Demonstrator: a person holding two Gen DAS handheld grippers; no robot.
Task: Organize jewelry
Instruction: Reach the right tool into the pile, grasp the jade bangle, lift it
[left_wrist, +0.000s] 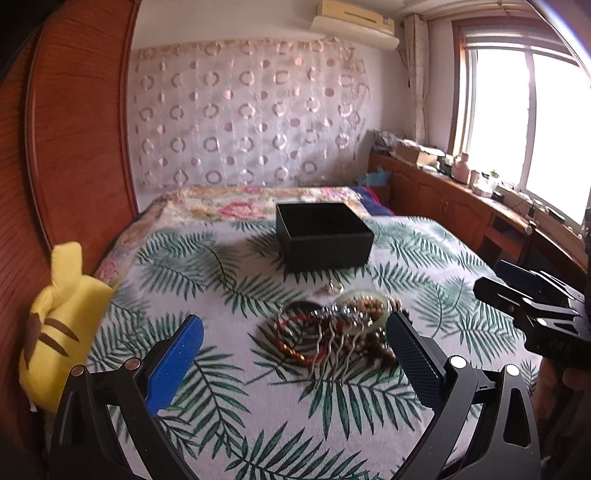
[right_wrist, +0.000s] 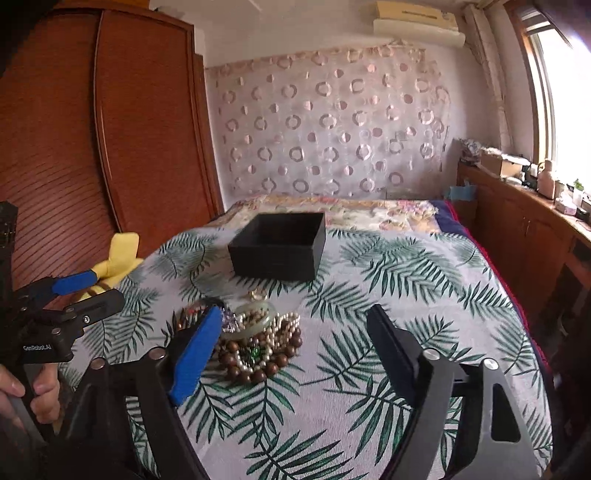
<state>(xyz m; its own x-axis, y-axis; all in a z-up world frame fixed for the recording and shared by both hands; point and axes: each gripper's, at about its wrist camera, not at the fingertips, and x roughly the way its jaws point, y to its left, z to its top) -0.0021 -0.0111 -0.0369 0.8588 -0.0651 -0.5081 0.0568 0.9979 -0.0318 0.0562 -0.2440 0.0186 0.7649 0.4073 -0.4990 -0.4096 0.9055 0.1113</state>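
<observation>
Left wrist view: the jewelry pile (left_wrist: 340, 328), a tangle of bead strands, bangles and a pale green ring, lies on the leaf-print bedspread (left_wrist: 221, 398), near the black open box (left_wrist: 323, 240) that sits farther back. The left gripper (left_wrist: 295, 332) hovers over the near edge of the pile, jaws spread wide, gripping nothing. The right gripper (right_wrist: 291, 328) also stands well open and empty, its blue finger (right_wrist: 192, 362) just left of the pile. A yellow plush toy (left_wrist: 55, 325) rests at the bed's left edge.
</observation>
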